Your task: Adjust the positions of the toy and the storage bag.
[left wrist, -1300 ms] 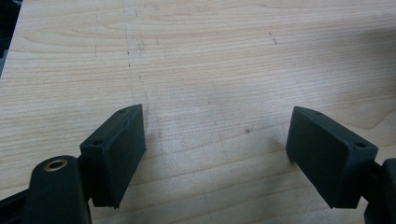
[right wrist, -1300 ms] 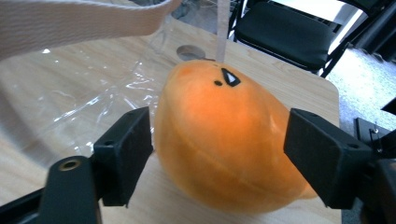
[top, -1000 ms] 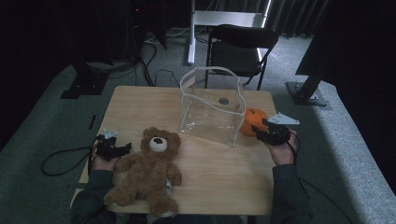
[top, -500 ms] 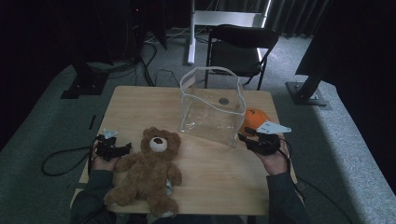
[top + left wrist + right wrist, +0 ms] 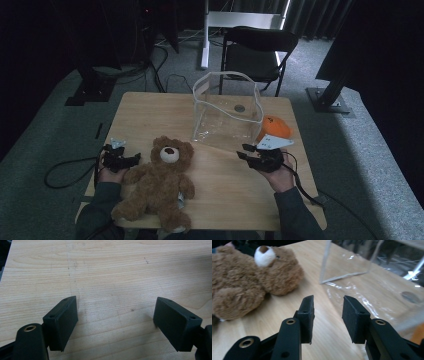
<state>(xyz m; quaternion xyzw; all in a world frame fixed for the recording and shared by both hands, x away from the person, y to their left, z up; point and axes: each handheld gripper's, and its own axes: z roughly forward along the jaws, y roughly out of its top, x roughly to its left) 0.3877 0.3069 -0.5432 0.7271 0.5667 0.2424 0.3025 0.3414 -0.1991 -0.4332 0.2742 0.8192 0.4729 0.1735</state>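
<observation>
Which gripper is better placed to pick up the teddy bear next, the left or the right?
Probably the left. The left gripper sits right beside the bear, jaws wide open with nothing between them. The right gripper is farther off across the table, near the clear bag; its jaws have just been closing, with nothing between them.

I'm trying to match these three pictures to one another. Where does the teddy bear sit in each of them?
High view: the teddy bear lies at lower left of the table, beside the left gripper.
Left gripper view: not in it; bare wooden tabletop between open jaws.
Right gripper view: the bear is at upper left.
Shared landmark: the clear bag.
</observation>
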